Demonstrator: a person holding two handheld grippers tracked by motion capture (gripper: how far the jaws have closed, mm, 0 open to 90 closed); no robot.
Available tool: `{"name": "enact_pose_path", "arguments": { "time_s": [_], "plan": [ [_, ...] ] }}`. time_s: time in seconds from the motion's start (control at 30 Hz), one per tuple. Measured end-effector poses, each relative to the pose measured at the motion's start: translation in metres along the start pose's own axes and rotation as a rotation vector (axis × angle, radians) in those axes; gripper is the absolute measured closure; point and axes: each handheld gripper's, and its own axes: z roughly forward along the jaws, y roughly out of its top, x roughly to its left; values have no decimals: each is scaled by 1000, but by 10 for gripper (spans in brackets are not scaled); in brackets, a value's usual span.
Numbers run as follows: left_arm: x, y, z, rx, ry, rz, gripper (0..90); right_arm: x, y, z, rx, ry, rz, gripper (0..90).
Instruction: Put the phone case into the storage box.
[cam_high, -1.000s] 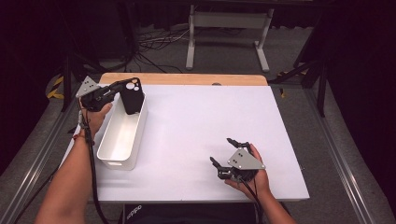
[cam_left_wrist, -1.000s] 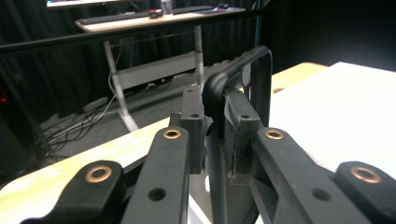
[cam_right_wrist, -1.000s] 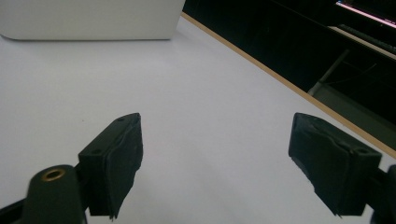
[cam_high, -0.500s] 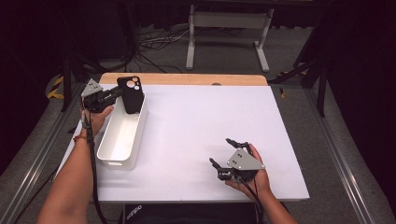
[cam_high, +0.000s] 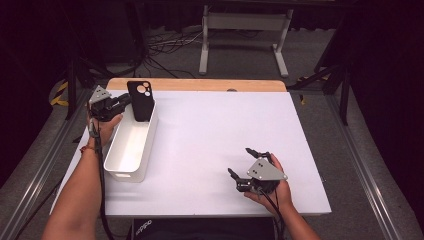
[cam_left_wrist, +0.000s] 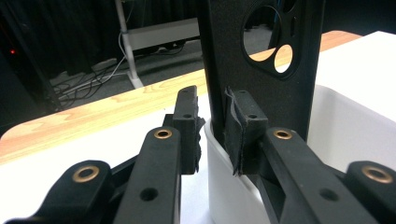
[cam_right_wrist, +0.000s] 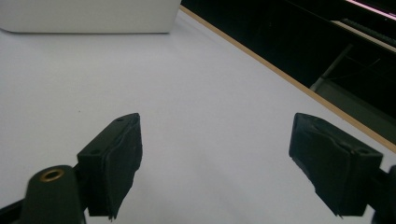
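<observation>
While the phone case (cam_high: 140, 100) stands on end in the far end of the bin (cam_high: 131, 145), thin, light and probably flexible, the left gripper's (cam_left_wrist: 212, 128) fingers have just been easing apart around its edge, the best hold; the right gripper (cam_high: 250, 167) rests wide open and empty on the worktop (cam_high: 210, 130).

White table (cam_high: 215, 145) fills the middle, bare across its wide centre and right half, with a strip of wood edge (cam_high: 200, 84) running along the twelve o'clock side. Beyond that, at twelve, a pale metal stand (cam_high: 242, 37) sits on the grey floor (cam_high: 310, 60), its two legs reaching toward the table. At eleven o'clock, loose cables (cam_high: 167, 47) tangle on the floor. Metal rails (cam_high: 367, 170) run down the three o'clock side.
</observation>
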Motion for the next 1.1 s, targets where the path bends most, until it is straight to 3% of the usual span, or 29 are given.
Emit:
{"name": "enact_pose_path", "arguments": {
  "time_s": [0.3, 0.57, 0.93, 1.1],
  "plan": [
    [-2, 0, -11, -13, 19, -6, 679, 2, 1, 1, -1, 10, -11, 182],
    [-11, 6, -27, -21, 12, 14, 644, 1, 1, -2, -13, 12, -6, 181],
    [-22, 5, -50, -68, 2, 19, 584, 2, 0, 1, -16, 37, 0, 181],
    [-27, 5, -56, -62, -6, 34, 549, 0, -2, 4, -18, 41, 10, 181]
  ]
}}
